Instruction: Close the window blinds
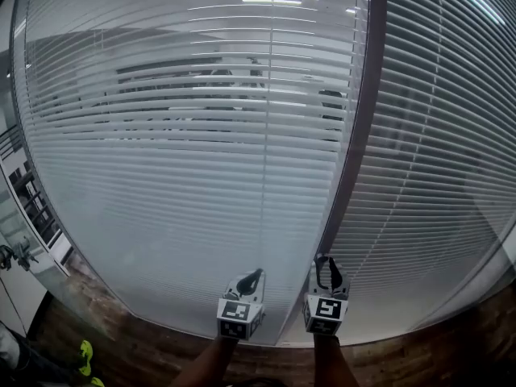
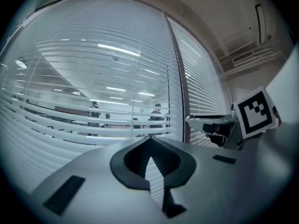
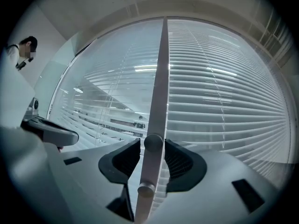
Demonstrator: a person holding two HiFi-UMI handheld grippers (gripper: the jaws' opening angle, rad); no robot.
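We have the right gripper [image 1: 327,263] at the post [image 3: 161,69] that splits the two blinds. Its fingers [image 3: 122,161] are spread w/ the upper knob [image 3: 153,142] between them and a sliver of gap each side as far as we can tell, so nothing is pinched yet. That's the relation that matters: the knob sits centred between the fingers and sticks out of the post toward us, while the post itself runs vert. through the gap. Closing in from left and right should catch it. Whether it then turns or slides along the post we can't say.

The left gripper [image 1: 256,274] is just left of the post, near the left blind [image 1: 185,160], fingers pressed together on nothing — so the right hand is the nearer one by far.

The left blind is prob. the job: a band of its slats in the upper middle lets the room beyond show through, w/ people [image 2: 95,108] visible there. The right blind [image 1: 435,160] reads nearly shut.

In the way: little. A lower knob [image 3: 145,189] sits just below the upper one on the same post — easy to grab by mistake.
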